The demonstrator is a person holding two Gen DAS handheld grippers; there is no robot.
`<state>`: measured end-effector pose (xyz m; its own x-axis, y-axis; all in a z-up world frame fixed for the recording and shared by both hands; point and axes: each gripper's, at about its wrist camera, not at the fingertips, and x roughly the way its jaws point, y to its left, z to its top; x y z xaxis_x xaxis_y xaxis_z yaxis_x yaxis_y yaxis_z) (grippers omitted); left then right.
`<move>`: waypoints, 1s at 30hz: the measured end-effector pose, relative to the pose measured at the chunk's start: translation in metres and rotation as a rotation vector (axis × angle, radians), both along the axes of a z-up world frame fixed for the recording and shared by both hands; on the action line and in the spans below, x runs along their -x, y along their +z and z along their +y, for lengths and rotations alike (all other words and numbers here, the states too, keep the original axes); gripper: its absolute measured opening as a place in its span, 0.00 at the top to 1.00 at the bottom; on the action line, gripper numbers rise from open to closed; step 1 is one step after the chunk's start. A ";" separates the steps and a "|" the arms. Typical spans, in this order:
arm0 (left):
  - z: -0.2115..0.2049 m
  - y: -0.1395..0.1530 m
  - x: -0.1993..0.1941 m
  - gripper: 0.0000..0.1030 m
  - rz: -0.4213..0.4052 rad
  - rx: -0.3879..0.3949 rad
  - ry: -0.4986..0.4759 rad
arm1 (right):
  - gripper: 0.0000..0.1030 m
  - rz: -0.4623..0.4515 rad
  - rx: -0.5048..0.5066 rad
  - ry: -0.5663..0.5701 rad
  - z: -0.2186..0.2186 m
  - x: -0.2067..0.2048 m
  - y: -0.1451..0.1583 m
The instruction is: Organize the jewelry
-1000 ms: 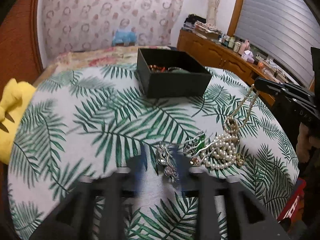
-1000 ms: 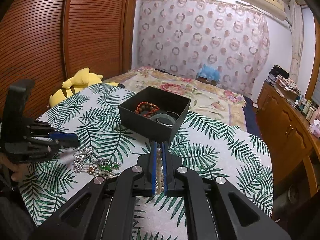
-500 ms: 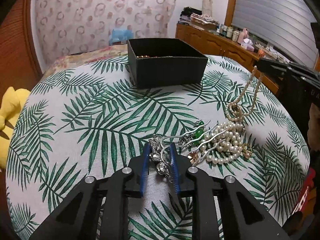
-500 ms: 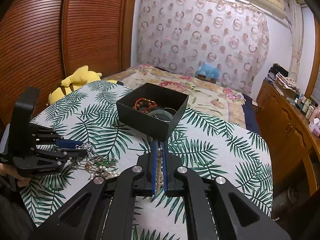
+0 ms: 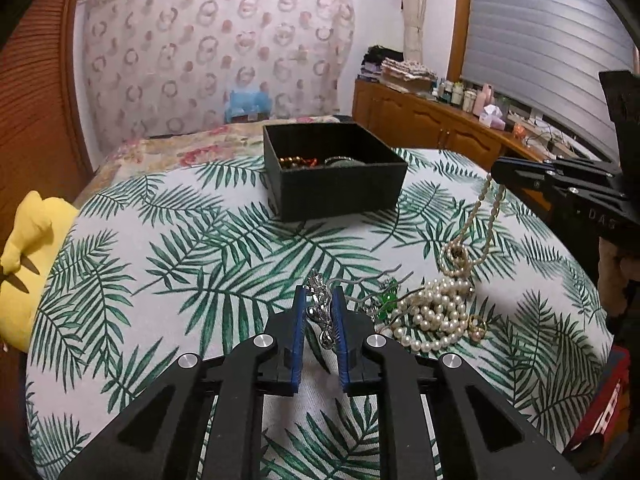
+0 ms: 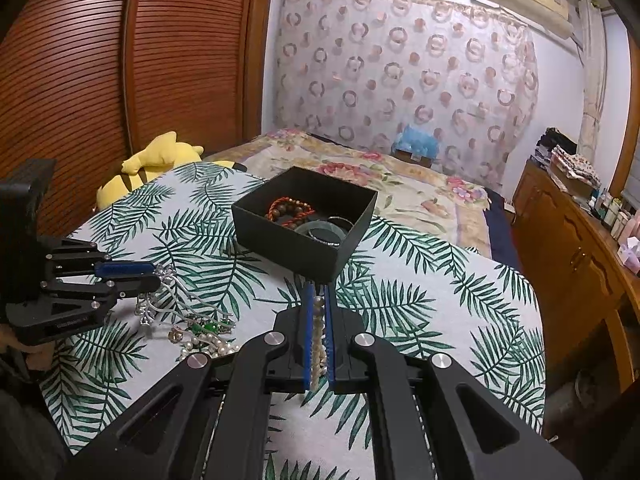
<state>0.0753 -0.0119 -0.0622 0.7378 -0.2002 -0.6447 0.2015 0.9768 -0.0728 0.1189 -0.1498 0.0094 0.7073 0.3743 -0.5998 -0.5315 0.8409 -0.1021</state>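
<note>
A black open box [image 5: 336, 176] [image 6: 304, 220] on the leaf-print tablecloth holds a red-brown bead bracelet [image 6: 290, 210] and a green bangle [image 6: 322, 232]. My left gripper [image 5: 319, 296] [image 6: 154, 276] is shut on a silver hair comb [image 5: 320, 312] [image 6: 176, 292] and holds it just above the cloth. My right gripper [image 6: 318, 294] [image 5: 496, 170] is shut on a thin pearl strand [image 6: 318, 328] [image 5: 486, 216], which hangs down to the pearl pile [image 5: 434, 316] [image 6: 204, 344]. A green-stone piece [image 5: 386, 300] lies between comb and pearls.
A yellow plush toy [image 5: 24, 256] [image 6: 156, 160] lies off the table's left side. A bed [image 6: 380, 184] lies behind the table. A wooden cabinet [image 5: 432, 128] with bottles stands along the right wall. A small ring [image 5: 478, 328] lies by the pearls.
My left gripper closed on the silver hair comb and lifted it slightly. My right gripper, holding the pearl strand, moved a little toward the box.
</note>
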 end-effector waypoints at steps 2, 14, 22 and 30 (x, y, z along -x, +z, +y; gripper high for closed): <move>0.002 0.003 -0.001 0.90 -0.008 0.008 0.003 | 0.94 -0.010 -0.006 0.000 -0.001 0.000 0.005; 0.006 0.028 -0.005 0.94 -0.069 0.025 0.007 | 0.94 -0.088 -0.050 0.026 0.005 -0.005 0.054; 0.011 0.048 -0.008 0.94 -0.117 0.028 0.009 | 0.94 -0.132 -0.083 0.034 0.008 -0.017 0.086; 0.016 0.070 -0.025 0.94 -0.157 0.040 0.013 | 0.94 -0.181 -0.102 0.062 0.014 -0.037 0.122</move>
<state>0.1006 0.0045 0.0074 0.8317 -0.2130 -0.5128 0.2006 0.9764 -0.0802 0.1560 -0.1359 0.1314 0.7736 0.4729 -0.4219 -0.5635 0.8179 -0.1164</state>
